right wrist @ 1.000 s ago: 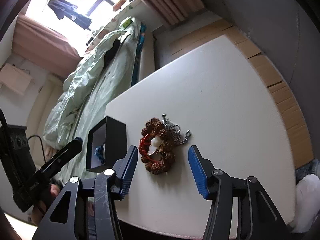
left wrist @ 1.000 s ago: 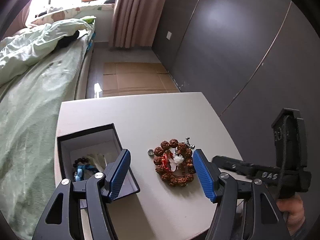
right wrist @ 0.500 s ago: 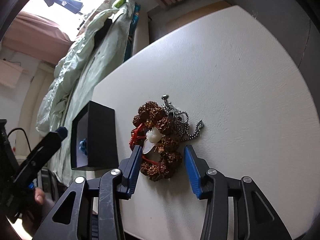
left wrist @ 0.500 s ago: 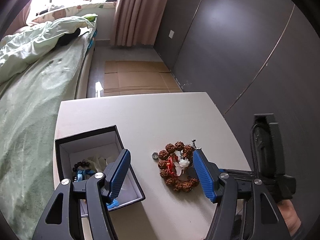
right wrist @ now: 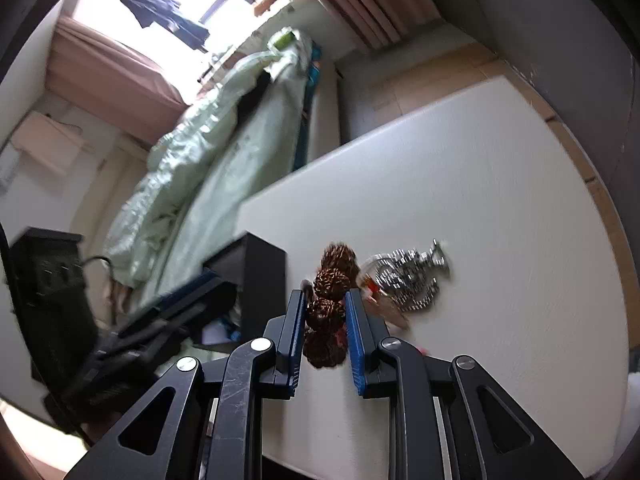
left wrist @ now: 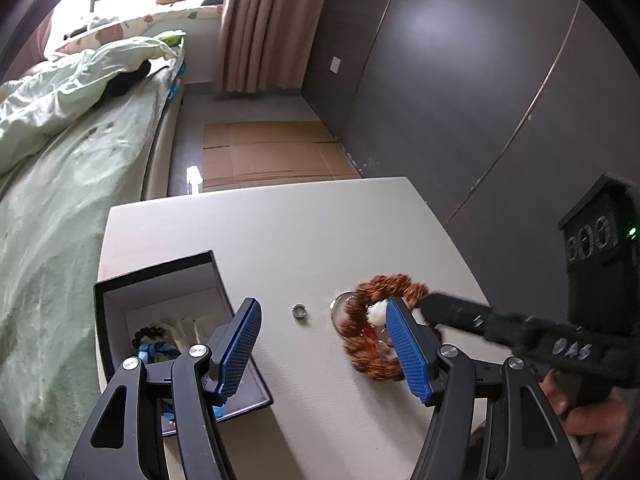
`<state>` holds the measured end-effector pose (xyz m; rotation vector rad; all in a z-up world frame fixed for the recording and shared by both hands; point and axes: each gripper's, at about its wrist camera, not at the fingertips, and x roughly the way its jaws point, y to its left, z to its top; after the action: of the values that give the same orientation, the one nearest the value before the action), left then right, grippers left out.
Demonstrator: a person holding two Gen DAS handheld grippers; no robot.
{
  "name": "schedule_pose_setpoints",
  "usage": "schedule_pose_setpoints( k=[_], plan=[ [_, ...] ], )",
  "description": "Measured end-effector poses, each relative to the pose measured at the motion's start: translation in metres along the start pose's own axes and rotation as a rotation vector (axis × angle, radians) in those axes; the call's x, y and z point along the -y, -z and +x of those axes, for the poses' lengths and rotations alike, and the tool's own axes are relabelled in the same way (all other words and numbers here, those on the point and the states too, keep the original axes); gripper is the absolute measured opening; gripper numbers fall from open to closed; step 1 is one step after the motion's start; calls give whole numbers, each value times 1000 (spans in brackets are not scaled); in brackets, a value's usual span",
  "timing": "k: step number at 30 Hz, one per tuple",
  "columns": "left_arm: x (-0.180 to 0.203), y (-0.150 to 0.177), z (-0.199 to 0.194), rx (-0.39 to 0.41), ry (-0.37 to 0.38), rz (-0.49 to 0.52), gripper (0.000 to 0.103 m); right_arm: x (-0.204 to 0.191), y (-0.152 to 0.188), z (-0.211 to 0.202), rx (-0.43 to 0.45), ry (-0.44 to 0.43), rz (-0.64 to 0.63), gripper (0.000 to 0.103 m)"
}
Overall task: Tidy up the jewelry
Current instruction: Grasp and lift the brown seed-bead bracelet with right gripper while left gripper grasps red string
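- Left wrist view: left gripper [left wrist: 322,344] hangs unclenched over the table [left wrist: 280,220]; black box [left wrist: 120,296] already holds beaded pieces; small ring [left wrist: 299,311] remains loose outside.
- Right wrist view: right gripper [right wrist: 325,320], jaws just closing, clamps the brown bead bracelet [right wrist: 326,304]; silver chain [right wrist: 408,276] remains unstowed beside it.

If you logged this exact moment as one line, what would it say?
right gripper: closing, pads on brown bead bracelet | left gripper: open, empty | box: open | ring: on table
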<state>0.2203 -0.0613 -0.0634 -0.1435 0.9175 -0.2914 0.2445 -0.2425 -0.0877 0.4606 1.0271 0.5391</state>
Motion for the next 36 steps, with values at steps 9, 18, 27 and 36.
schedule_pose_setpoints(
  k=[9, 18, 27, 36],
  plan=[
    [18, 5, 16, -61, -10, 26, 66, 13, -16, -41, 150, -107, 87, 21],
    [60, 20, 45, -144, 15, 110, 66, 36, -25, -64, 240, -99, 157, 21],
    [59, 38, 95, -280, -56, 91, 9, 43, -26, -77, 268, -84, 169, 21],
    [52, 17, 62, -184, -9, 80, 4, 46, -26, -78, 263, -86, 174, 21]
  ],
)
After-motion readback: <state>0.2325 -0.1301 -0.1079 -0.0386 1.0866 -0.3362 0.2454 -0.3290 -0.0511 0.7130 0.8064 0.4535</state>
